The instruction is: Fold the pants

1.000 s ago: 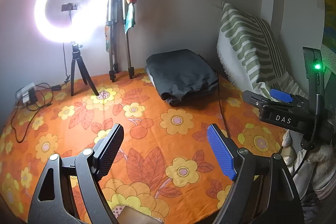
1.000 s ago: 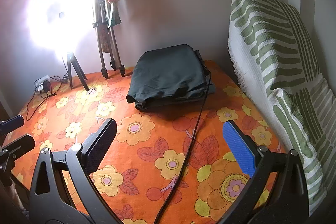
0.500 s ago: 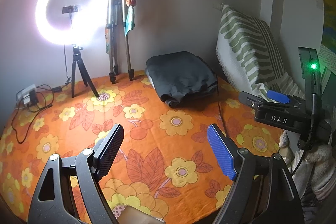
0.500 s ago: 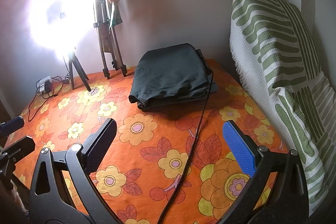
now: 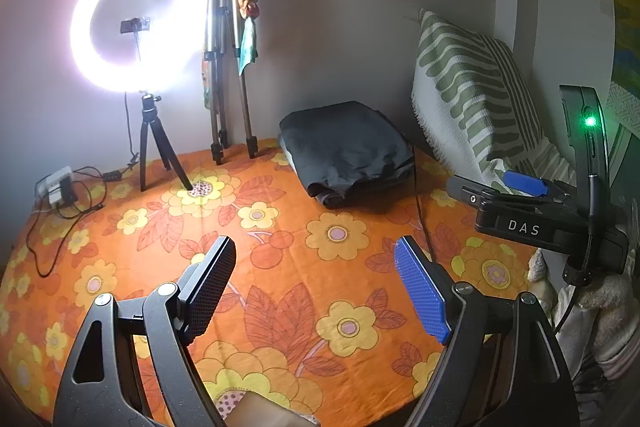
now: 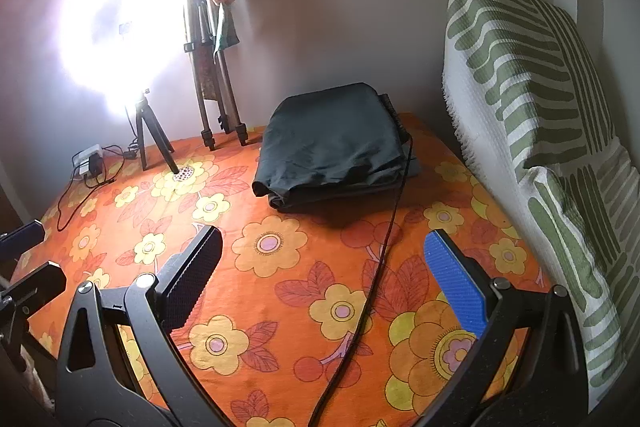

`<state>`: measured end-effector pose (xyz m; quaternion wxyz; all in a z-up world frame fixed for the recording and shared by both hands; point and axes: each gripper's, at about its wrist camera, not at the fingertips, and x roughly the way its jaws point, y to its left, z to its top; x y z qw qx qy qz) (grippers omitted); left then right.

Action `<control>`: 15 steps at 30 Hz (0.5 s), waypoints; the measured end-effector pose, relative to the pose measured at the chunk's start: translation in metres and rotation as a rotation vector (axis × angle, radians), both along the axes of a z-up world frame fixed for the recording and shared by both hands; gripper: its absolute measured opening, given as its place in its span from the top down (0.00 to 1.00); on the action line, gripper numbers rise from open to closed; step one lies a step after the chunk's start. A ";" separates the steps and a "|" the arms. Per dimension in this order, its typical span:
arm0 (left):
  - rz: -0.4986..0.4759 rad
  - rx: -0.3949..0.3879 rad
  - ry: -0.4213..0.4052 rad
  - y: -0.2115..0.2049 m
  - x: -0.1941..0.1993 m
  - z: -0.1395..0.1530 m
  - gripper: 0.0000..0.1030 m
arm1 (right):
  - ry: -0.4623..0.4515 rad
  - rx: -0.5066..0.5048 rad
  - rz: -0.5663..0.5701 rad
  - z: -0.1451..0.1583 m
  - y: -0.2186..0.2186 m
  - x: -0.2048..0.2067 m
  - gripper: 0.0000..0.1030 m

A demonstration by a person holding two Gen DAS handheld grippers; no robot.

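The dark pants [image 6: 332, 143] lie folded in a compact, slightly rumpled stack at the far side of the orange flowered bedspread [image 6: 280, 287], seemingly over a grey layer, while the left tongs [image 5: 316, 287] and right tongs [image 6: 324, 279] hover spread wide, holding and touching nothing.

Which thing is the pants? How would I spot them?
Look at the orange flowered bedspread, then at its far end by the wall. The pants are the dark, plain folded bundle there, between the tripod legs and the green striped pillow.
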<state>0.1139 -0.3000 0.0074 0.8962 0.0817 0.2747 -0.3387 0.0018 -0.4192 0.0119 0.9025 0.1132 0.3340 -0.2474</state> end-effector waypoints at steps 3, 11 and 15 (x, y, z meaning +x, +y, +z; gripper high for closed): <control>0.002 0.006 -0.004 0.001 0.001 0.001 0.21 | 0.001 0.002 0.001 0.000 0.000 0.001 0.00; 0.009 0.013 -0.011 0.005 0.001 0.001 0.21 | 0.004 -0.003 0.014 -0.001 0.003 0.003 0.00; 0.012 0.012 -0.024 0.006 0.000 0.001 0.21 | 0.004 -0.002 0.014 -0.001 0.004 0.003 0.00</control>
